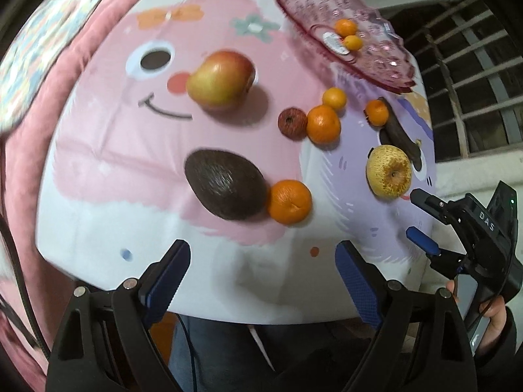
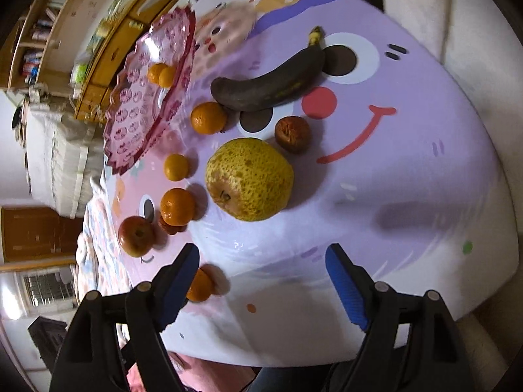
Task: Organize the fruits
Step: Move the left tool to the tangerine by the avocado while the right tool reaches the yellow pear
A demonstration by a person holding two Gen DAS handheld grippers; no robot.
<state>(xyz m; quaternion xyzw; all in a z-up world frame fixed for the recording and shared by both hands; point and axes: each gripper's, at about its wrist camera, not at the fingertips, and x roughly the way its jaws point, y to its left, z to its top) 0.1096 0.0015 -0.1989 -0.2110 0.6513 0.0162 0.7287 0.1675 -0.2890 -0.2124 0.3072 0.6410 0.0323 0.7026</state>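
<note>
My left gripper (image 1: 261, 248) hangs open over the table's near edge, nothing between its fingers; a dark avocado (image 1: 225, 183) and an orange (image 1: 289, 201) lie just beyond. Farther off are an apple (image 1: 220, 80), more oranges (image 1: 323, 123), a wrinkled red fruit (image 1: 292, 122) and a black banana (image 1: 397, 134). The pink plate (image 1: 307, 3) holds two small oranges (image 1: 345, 27). My right gripper (image 2: 263, 254) is open and empty, short of the yellow pear (image 2: 250, 178). An orange (image 2: 199, 285) is half hidden behind its left finger. The plate (image 2: 130, 111) stands at the far left.
The round table (image 2: 392, 196) is covered in a cartoon-face cloth, and its edge runs just under both grippers. A pink cushion (image 1: 81, 49) lies to the left, a barred window (image 1: 457, 49) to the right. A hand (image 1: 497, 310) holds the right gripper (image 1: 414, 213). A wooden cabinet (image 2: 108, 55) stands behind.
</note>
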